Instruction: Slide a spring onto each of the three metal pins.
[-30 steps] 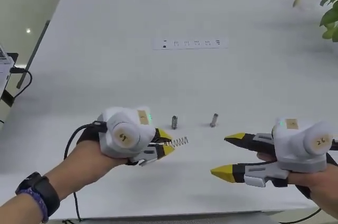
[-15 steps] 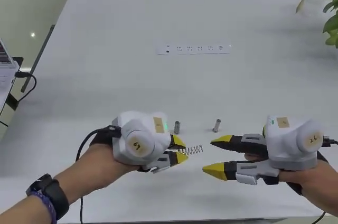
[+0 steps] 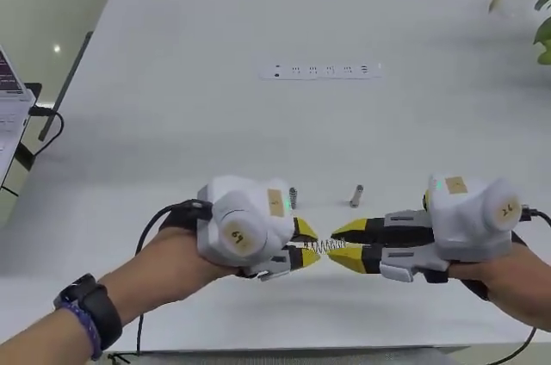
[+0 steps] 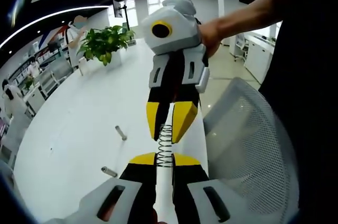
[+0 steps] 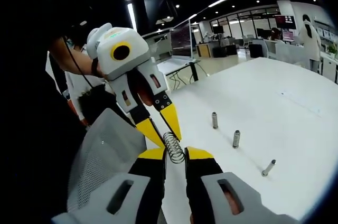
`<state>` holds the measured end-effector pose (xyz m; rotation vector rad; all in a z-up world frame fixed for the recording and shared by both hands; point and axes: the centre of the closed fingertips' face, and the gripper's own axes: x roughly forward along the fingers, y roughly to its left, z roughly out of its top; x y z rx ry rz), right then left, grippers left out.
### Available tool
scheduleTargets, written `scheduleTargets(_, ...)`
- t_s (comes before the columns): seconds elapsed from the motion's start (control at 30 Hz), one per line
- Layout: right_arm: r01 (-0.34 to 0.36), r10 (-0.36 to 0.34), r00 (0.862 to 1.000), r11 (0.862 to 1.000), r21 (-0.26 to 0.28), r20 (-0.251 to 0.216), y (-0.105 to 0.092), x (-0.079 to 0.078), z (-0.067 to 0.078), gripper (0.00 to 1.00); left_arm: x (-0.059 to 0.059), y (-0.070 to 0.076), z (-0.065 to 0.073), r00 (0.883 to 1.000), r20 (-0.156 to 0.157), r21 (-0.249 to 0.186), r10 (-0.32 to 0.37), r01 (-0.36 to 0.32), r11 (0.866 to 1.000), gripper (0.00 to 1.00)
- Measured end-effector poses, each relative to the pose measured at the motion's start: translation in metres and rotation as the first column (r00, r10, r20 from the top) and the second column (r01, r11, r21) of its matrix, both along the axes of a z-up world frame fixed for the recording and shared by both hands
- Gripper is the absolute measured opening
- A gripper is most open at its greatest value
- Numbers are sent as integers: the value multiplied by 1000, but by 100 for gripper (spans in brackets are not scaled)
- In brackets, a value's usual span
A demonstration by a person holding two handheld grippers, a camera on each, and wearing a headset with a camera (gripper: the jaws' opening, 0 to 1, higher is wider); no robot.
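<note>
Metal spring (image 3: 320,246), ends between left fingers (image 3: 305,230), right fingers (image 3: 348,230)

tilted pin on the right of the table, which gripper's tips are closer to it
Right. The right gripper sits just on the person's side of the tilted pin; the left gripper, shut on the spring, is further off to its left.

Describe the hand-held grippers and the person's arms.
The left hand-held gripper and right hand-held gripper match: rounded white housings, a tan numbered disc, tan sticker, black jaws tipped yellow. A black cable trails from each. The left wrist wears a black watch and purple band.
</note>
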<state>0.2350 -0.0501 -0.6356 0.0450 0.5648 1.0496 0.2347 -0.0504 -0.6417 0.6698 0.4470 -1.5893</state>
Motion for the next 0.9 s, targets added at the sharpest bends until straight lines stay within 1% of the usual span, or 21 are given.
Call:
scheduleTargets(0.07, -8, 8, 1000, 1000, 6, -7, 0, -2, 0, 10, 0, 0, -1, 1000, 1, 1, -4, 4, 1000, 2)
scheduleTargets(0.3, -11, 11, 1000, 1000, 15, -10, 0, -4, 2, 9, -2, -1, -1, 1000, 0, 1, -17, 17, 1000, 2)
scheduleTargets(0.47, -16, 16, 1000, 1000, 8, -14, 0, -6, 3, 9, -4, -4, -3, 1000, -5, 6, -28, 28, 1000, 2)
scheduleTargets(0.57, -17, 17, 1000, 1000, -2, -19, -1, -6, 3, 8, -5, -5, -5, 999, -2, 10, -33, 33, 999, 2)
scheduleTargets(0.7, -25, 25, 1000, 999, -23, -8, -1, -5, 8, 8, -4, -9, -5, 1000, -8, 4, -29, 29, 1000, 2)
scheduleTargets(0.8, -32, 32, 999, 999, -24, 2, 0, -3, 16, 8, -4, -11, -5, 1000, -4, 1, -29, 29, 1000, 2)
scheduleTargets(0.9, -41, 42, 999, 998, -47, 17, -1, 2, 20, 8, -1, -15, -2, 1000, -7, -16, -18, 18, 1000, 2)
